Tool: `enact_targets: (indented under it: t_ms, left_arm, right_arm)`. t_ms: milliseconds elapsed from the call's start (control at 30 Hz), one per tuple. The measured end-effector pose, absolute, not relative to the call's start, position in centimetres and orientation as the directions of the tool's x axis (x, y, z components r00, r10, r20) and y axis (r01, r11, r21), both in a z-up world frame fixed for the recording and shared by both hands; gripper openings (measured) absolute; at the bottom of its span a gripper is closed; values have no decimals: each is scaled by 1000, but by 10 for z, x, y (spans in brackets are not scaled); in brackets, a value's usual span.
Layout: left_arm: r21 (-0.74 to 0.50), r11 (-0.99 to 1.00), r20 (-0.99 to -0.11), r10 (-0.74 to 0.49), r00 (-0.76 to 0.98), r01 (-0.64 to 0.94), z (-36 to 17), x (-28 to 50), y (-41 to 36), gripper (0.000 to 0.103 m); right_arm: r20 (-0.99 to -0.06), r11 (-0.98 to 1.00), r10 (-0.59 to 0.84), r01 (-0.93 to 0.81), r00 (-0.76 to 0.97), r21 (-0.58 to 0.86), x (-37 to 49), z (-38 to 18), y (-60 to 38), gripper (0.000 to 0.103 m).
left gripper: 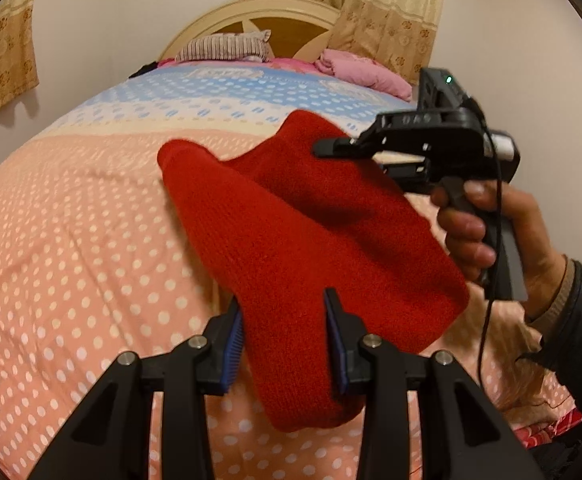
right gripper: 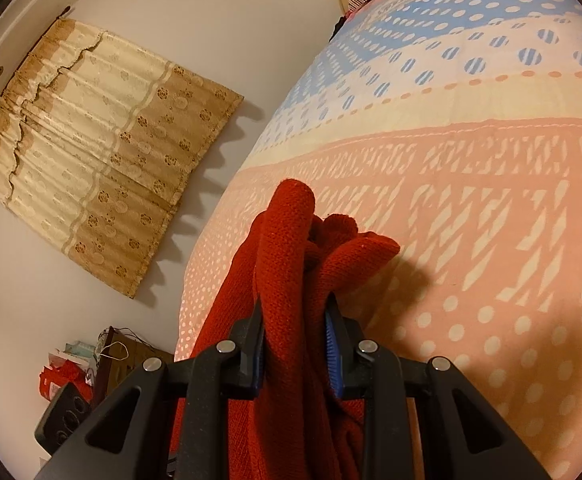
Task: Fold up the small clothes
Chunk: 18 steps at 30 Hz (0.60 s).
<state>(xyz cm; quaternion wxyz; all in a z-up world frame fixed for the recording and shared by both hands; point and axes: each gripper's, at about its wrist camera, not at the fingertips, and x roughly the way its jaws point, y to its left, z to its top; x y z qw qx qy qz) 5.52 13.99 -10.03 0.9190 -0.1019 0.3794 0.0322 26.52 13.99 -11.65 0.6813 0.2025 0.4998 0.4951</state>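
Blue pads of left gripper [left gripper: 285,344] clamp the red knit garment [left gripper: 311,248] at 6 o'clock; right gripper [left gripper: 331,148] clamps its far end at 1 o'clock. Long axis spans both, clear above bedspread [left gripper: 71,260].

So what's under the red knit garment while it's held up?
Under the red knit garment lies the pink polka-dot bedspread, visible around it. The patch straight beneath is covered, so anything there stays unseen.

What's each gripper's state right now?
Left gripper: closed on the red knitted garment.
Right gripper: closed on a bunched part of the same garment.
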Motion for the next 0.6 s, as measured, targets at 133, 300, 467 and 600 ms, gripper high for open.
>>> enact_targets:
  t_ms: [133,300,467,600]
  left_arm:
    - [-158,977,-728,-18,685,-143,-111,51,142,47]
    - [-134,980,-740,0,672,-148,-114,52,138,59]
    - [-74,984,-745,53,665,-162,-119,52,131,69]
    - [-69,982,-742,69,667,-178,-122,51,134,80]
  right_arm:
    - [-493,442,870,-461,10,770,268,-120,139,26]
    - [-517,470,856,-449,21,760,272,-127,133,26]
    - [-555,518,831,-417,38,747,279,-142,129,26]
    - [-583,550,812,-370,26,749,283,-163,123,28]
